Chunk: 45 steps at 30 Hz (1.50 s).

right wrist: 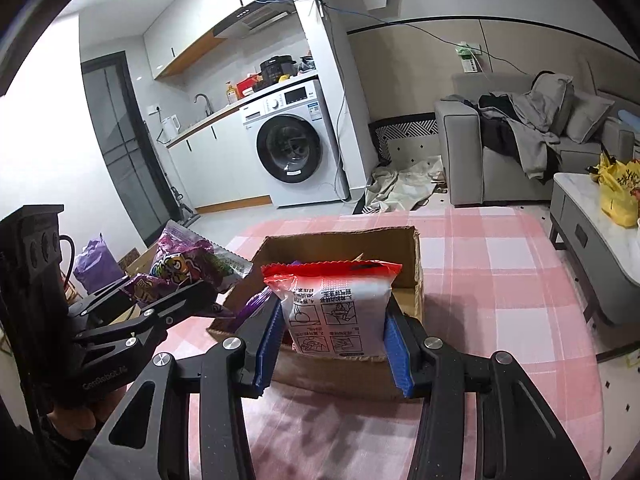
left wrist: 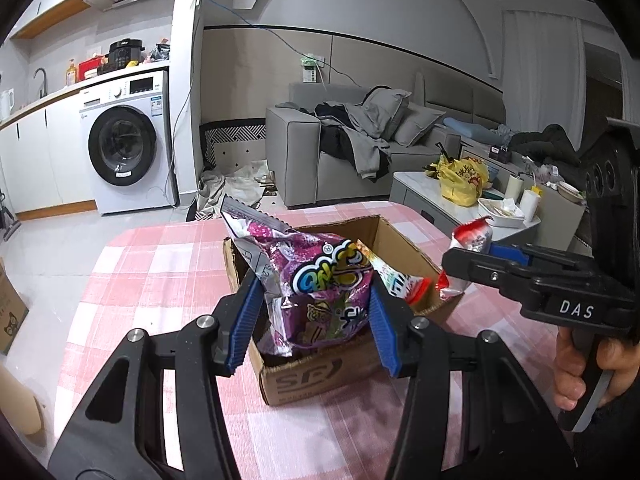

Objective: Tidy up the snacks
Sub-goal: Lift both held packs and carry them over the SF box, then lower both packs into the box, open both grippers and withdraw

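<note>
My left gripper (left wrist: pixel 316 320) is shut on a purple snack bag (left wrist: pixel 320 284) and holds it over the near end of an open cardboard box (left wrist: pixel 320 376) on the pink checked table (left wrist: pixel 160 280). My right gripper (right wrist: pixel 334 340) is shut on a white noodle pack with a red top (right wrist: pixel 336 308), held over the near edge of the same box (right wrist: pixel 360 240). The right gripper (left wrist: pixel 480 268) shows at the right of the left wrist view with its pack (left wrist: pixel 472 240). The left gripper (right wrist: pixel 168 300) shows at the left of the right wrist view with the purple bag (right wrist: pixel 180 268). Another packet (left wrist: pixel 396 280) lies inside the box.
A white coffee table (left wrist: pixel 420 184) with a yellow bag (left wrist: pixel 460 180) and cups stands past the table's right side. A grey sofa (left wrist: pixel 320 152) and a washing machine (left wrist: pixel 124 140) stand behind. A cardboard carton (left wrist: pixel 10 312) sits on the floor at the left.
</note>
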Tool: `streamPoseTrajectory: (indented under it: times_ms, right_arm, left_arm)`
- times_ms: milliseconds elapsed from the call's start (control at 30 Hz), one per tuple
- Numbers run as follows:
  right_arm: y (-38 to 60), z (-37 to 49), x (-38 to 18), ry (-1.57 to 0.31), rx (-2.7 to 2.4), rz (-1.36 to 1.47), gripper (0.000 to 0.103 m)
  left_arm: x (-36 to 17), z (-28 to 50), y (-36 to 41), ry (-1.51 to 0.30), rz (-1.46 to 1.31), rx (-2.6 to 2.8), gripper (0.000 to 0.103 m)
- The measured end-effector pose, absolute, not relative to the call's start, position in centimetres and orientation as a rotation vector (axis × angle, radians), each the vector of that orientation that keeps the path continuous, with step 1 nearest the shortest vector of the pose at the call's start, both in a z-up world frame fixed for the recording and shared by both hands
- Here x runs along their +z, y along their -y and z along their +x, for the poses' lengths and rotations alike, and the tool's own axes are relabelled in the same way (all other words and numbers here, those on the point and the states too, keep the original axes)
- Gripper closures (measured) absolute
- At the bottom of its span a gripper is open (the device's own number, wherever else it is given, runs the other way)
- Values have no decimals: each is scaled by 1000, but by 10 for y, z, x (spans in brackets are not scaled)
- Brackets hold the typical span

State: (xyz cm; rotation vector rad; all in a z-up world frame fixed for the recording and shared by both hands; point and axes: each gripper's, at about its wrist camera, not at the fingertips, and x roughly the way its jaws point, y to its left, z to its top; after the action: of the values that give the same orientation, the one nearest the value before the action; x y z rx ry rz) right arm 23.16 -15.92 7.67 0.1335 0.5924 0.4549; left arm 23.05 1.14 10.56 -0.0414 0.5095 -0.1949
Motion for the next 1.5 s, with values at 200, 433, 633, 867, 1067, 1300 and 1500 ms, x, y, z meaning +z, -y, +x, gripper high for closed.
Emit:
streamPoseTrajectory:
  times_ms: [200, 433, 633, 867, 1067, 1300, 1500]
  right_arm:
    - [156, 249, 71, -617, 446, 139, 56]
    - [146, 266, 56, -659, 454, 125, 56]
    - [144, 280, 41, -692, 441, 106, 56]
    - [139, 290, 33, -711, 432, 78, 56]
    - [139, 287, 30, -722, 433, 62, 53]
    - [143, 280, 35, -701, 420, 34, 49]
    - [154, 269, 47, -646, 423, 59, 27]
  left_arm:
    - [98, 262, -12, -522, -45, -183, 55]
    - [81, 293, -9, -553, -40, -172, 55]
    - [62, 319, -2, -581, -33, -179, 54]
    - [51, 340, 12, -596, -5, -197, 54]
    - [38, 355, 19, -645, -14, -218, 54]
    - [39, 353, 21, -636, -21, -205, 43]
    - [47, 336, 19, -617, -16, -181, 20]
